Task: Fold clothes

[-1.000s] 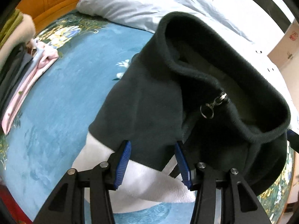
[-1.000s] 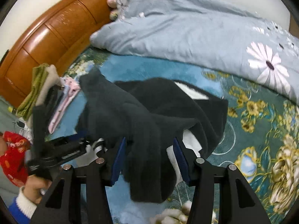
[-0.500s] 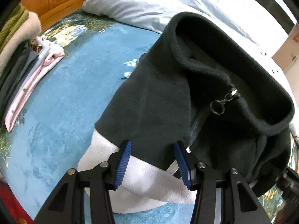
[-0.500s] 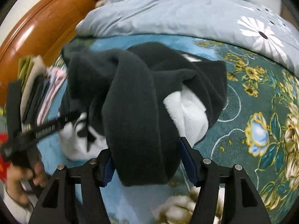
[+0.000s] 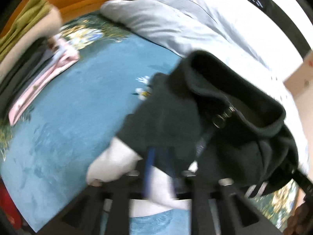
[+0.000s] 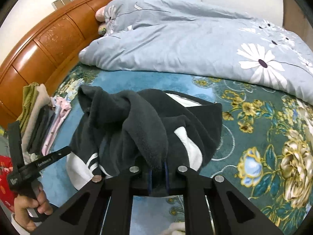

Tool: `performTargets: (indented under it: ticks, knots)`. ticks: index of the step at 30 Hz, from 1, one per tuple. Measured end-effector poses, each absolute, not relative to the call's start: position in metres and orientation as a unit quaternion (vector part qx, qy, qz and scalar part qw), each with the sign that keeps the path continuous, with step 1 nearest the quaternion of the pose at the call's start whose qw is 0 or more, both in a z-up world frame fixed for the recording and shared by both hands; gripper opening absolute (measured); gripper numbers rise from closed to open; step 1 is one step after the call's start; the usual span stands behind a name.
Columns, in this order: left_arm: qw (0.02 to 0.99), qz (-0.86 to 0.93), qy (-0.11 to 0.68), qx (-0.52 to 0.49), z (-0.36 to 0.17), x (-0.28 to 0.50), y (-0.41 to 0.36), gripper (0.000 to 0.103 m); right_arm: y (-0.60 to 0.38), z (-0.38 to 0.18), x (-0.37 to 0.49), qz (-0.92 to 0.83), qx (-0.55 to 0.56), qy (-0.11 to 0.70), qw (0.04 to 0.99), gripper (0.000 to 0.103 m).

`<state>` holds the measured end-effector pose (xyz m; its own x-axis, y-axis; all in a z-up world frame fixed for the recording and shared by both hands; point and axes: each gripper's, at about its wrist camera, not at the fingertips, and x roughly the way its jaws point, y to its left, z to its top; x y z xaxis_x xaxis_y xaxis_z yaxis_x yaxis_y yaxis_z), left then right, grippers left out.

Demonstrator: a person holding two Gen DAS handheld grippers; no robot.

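Note:
A dark green and white fleece jacket [image 6: 148, 125] lies bunched on the blue flowered bedspread [image 6: 254, 117]. In the left wrist view the jacket [image 5: 176, 117] shows its collar and zip pull [image 5: 221, 119]. My right gripper [image 6: 157, 174] is shut on a dark fold of the jacket. My left gripper [image 5: 159, 168] is blurred; its blue pads stand close together on the jacket's dark and white edge. The left gripper's body [image 6: 39, 162] shows at the left of the right wrist view.
A stack of folded clothes [image 6: 37, 121] sits at the left by the wooden headboard [image 6: 49, 39]. A pale blue flowered duvet [image 6: 195, 47] lies heaped across the back of the bed. A cardboard box [image 5: 301, 78] stands at the right.
Both grippers have closed on the jacket. The right gripper pulled back and lifted its view. The left wrist view has gone blurred with motion.

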<state>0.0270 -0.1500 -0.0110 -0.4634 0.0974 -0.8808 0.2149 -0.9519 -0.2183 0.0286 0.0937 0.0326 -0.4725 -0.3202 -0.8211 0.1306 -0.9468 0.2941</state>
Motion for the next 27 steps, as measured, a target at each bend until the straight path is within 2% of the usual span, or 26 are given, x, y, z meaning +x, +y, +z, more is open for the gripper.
performTargets:
  ticks: [1, 6, 11, 14, 15, 16, 17, 18, 19, 22, 27]
  knots:
    - [0.031, -0.842, 0.145, 0.519, -0.013, 0.025, -0.143, 0.063, 0.094, 0.030, 0.027, -0.850, 0.499, -0.101, 0.135, 0.009]
    - [0.039, -0.835, 0.115, 0.536, -0.021, 0.005, -0.113, 0.064, 0.102, 0.023, 0.025, -0.840, 0.509, -0.123, 0.142, 0.009]
    - [0.106, -0.822, -0.029, 0.559, -0.038, -0.016, -0.083, 0.064, 0.103, 0.024, 0.018, -0.834, 0.519, -0.114, 0.150, 0.009]
    - [0.107, -0.829, -0.025, 0.548, -0.035, -0.011, -0.092, 0.062, 0.098, 0.023, 0.016, -0.836, 0.520, -0.095, 0.148, 0.009]
    - [0.107, -0.831, -0.013, 0.545, -0.033, -0.008, -0.099, 0.051, 0.098, 0.023, 0.016, -0.838, 0.519, -0.089, 0.147, 0.009]
    - [0.106, -0.833, 0.000, 0.543, -0.031, -0.005, -0.106, 0.036, 0.098, 0.022, 0.016, -0.839, 0.517, -0.088, 0.143, 0.009]
    - [0.106, -0.835, 0.012, 0.540, -0.029, -0.001, -0.113, 0.030, 0.098, 0.022, 0.017, -0.841, 0.515, -0.089, 0.139, 0.009]
    - [0.116, -0.838, 0.006, 0.534, -0.027, 0.001, -0.118, 0.015, 0.099, 0.022, 0.017, -0.843, 0.514, -0.091, 0.134, 0.009]
    - [0.126, -0.840, -0.001, 0.527, -0.025, 0.004, -0.124, 0.007, 0.100, 0.021, 0.018, -0.844, 0.512, -0.092, 0.130, 0.009]
    - [0.142, -0.848, 0.003, 0.510, -0.013, 0.014, -0.142, 0.006, 0.100, 0.025, 0.017, -0.850, 0.506, -0.085, 0.118, 0.009]
    - [0.177, -0.875, -0.007, 0.451, 0.035, 0.038, -0.170, 0.006, 0.105, 0.051, 0.013, -0.873, 0.472, -0.073, 0.104, 0.008]
